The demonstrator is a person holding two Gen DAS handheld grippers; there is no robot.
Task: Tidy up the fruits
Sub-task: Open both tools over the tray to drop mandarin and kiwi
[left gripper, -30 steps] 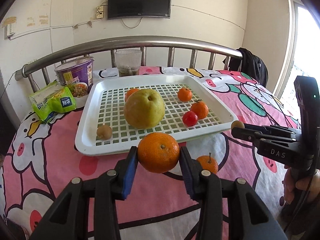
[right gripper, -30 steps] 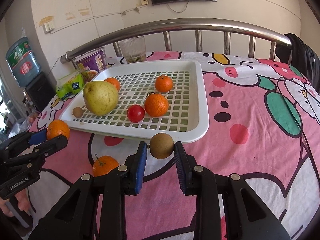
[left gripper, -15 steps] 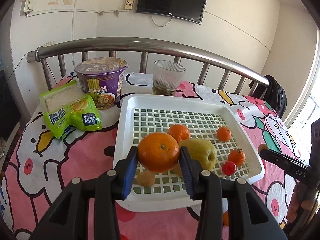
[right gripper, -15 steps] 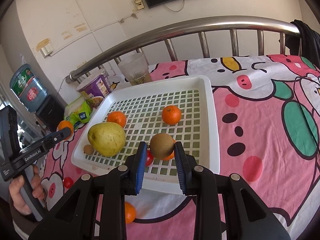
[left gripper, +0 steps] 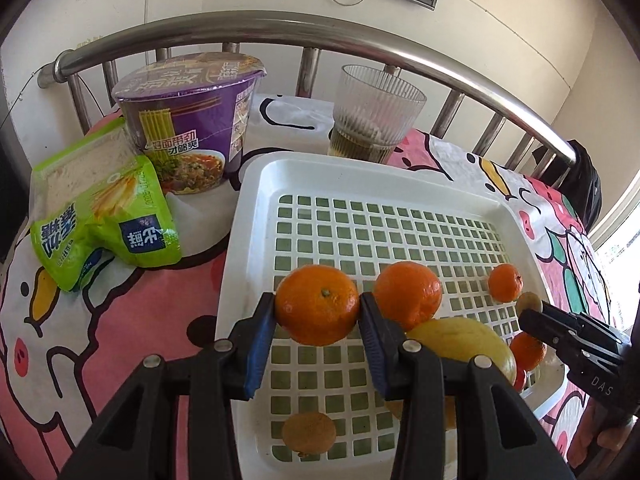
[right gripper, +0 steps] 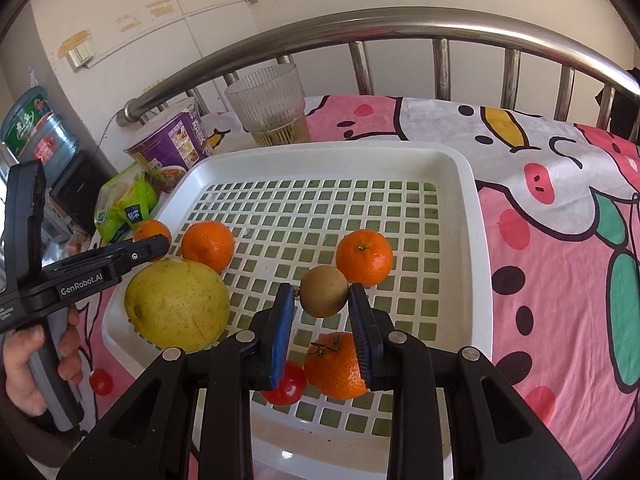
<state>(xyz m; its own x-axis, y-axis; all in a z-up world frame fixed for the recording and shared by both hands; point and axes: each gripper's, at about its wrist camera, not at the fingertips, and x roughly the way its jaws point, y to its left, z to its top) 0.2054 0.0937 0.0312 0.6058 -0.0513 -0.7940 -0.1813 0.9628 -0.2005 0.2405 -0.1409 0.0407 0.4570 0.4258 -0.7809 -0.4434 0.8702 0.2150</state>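
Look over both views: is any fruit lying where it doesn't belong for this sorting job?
Yes. One small red tomato lies on the pink cloth, outside the white tray's left edge, while the other loose fruit sits in the tray. Nothing looks spilled or damaged.

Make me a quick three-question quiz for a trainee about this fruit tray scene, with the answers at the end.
1. True or false: the left gripper is shut on an orange.
2. What does the right gripper hold? A) cherry tomato B) small brown fruit C) pear
3. Fill in: behind the white tray, beside the noodle cup, stands a ribbed ____.

Key:
1. True; its jaws press both sides of the orange, over the tray.
2. B, the small brown fruit; the yellow pear and cherry tomato lie in the tray.
3. glass, with a little yellowish liquid in it.
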